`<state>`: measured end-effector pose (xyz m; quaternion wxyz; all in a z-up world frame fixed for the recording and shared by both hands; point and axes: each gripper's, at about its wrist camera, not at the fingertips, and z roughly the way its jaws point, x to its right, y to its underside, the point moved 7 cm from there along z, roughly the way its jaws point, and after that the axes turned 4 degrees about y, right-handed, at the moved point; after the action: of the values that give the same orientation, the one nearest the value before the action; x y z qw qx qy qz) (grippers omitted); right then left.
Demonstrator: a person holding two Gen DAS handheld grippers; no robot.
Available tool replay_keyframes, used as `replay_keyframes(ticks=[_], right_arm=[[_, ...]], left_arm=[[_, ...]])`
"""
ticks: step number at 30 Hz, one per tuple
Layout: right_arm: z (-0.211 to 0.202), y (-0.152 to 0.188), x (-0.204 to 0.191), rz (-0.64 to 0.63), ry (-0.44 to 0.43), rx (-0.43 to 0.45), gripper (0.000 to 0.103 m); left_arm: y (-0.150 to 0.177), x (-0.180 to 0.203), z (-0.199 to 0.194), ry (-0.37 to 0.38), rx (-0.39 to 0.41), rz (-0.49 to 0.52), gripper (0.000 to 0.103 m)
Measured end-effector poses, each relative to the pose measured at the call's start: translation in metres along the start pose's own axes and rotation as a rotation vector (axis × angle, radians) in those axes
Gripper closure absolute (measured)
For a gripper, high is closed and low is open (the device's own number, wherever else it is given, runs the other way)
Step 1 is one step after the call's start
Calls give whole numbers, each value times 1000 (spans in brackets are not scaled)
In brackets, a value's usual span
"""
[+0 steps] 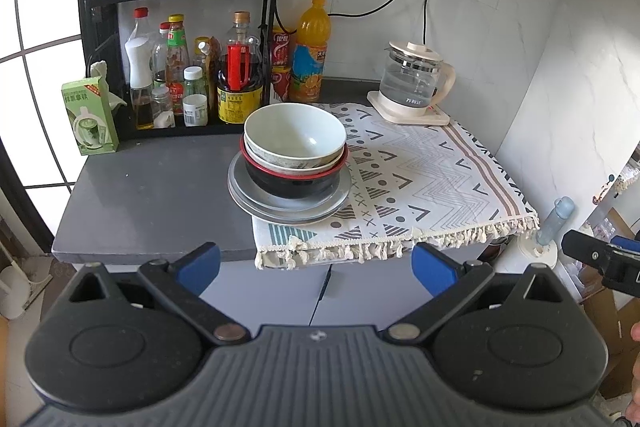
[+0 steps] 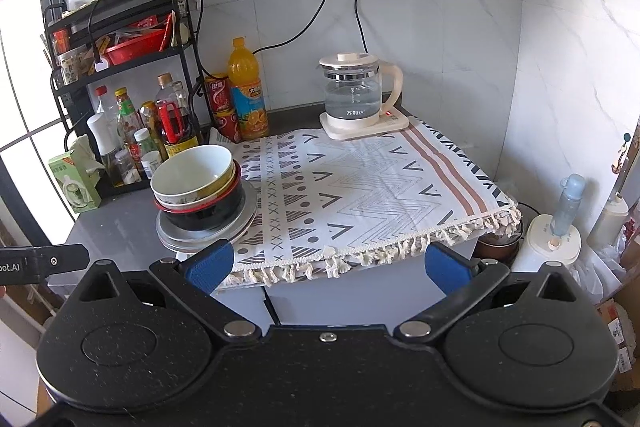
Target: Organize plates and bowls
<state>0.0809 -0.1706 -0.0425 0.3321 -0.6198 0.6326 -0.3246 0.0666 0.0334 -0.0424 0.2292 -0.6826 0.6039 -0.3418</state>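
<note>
Your left tongs (image 1: pixel 316 263) hang apart and empty, short of the desk (image 1: pixel 152 195). On its grey top, overlapping the patterned cloth (image 1: pixel 420 179), the metal plates (image 1: pixel 288 207) carry a black bowl (image 1: pixel 296 183) with a patterned bowl and a white bowl (image 1: pixel 296 135) nested inside; the white one looks empty. Already stacked, so this fits either a finished tidy or a pile awaiting sorting. Further right, the kettle (image 2: pixel 356 95) holds water. Your right tongs (image 2: pixel 328 267) are likewise apart and empty.
</note>
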Motion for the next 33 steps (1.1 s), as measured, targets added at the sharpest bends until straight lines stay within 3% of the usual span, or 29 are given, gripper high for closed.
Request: replay_keyframes(ticks=[33], right_arm=[[-3,3,-3,-17,3,-1,0]], left_arm=[[3,2,-1,1,-5,-4,2]])
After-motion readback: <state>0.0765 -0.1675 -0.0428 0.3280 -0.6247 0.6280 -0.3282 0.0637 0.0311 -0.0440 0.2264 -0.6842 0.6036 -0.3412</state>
